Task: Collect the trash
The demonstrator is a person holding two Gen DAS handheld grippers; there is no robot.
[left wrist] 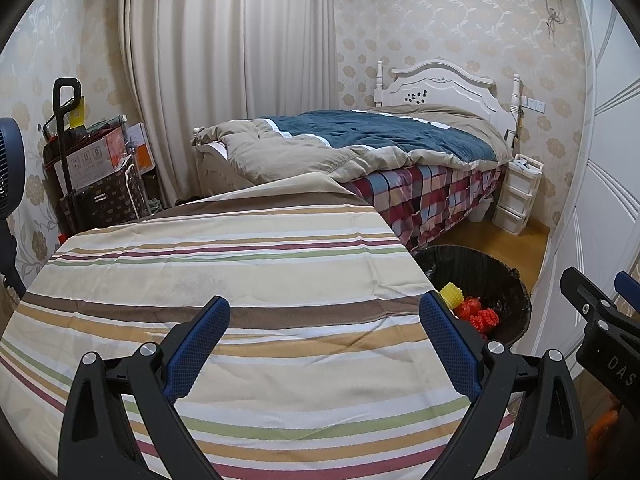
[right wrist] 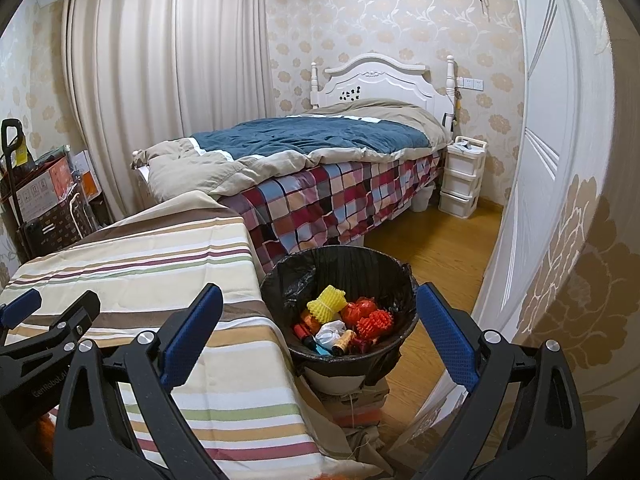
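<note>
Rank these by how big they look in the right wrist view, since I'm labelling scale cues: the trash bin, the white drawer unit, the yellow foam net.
1. Trash bin, largest, but also nearest the camera.
2. White drawer unit, smaller, though it stands much farther back, so true size is unsure.
3. Yellow foam net, clearly smallest, lying inside the bin.

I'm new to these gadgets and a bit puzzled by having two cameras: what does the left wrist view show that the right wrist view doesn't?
Only the left wrist view shows the blue fan at its left edge. Only the right wrist view shows the bin's whole contents, such as the white crumpled paper and thread spool. Both show the striped cloth, the trash bin, the yellow foam net, the bed, and each open gripper, left and right.
</note>
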